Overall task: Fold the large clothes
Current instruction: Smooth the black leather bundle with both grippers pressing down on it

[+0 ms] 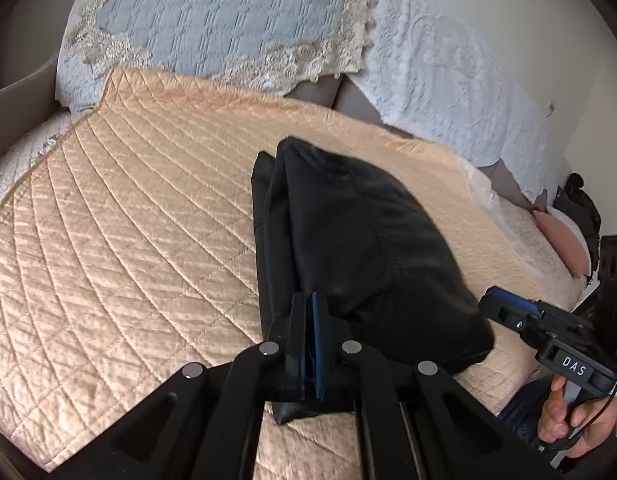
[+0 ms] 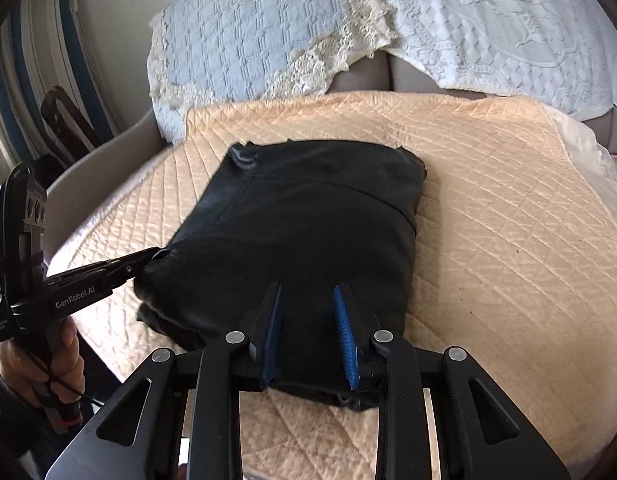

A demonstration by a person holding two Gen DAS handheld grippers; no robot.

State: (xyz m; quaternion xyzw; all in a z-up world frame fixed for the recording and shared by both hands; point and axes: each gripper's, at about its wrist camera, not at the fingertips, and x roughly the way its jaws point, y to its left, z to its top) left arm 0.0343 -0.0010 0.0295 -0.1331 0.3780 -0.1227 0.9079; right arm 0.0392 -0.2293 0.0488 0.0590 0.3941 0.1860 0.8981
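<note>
A black garment (image 2: 308, 232) lies folded into a thick rectangle on a peach quilted cover (image 2: 508, 208). It also shows in the left wrist view (image 1: 348, 232). My left gripper (image 1: 310, 312) is shut on the garment's near left corner; in the right wrist view it (image 2: 156, 258) pinches that corner from the left. My right gripper (image 2: 308, 300) is open, its blue pads just over the garment's near edge with cloth between them. In the left wrist view the right gripper (image 1: 492, 300) sits at the garment's right side.
A grey-blue lace-edged pillow (image 1: 212, 12) and a white embossed pillow (image 1: 448, 80) stand behind the cover. A pink cushion (image 1: 564, 236) lies far right. A dark wooden chair (image 2: 64, 120) stands at the left by the bed edge.
</note>
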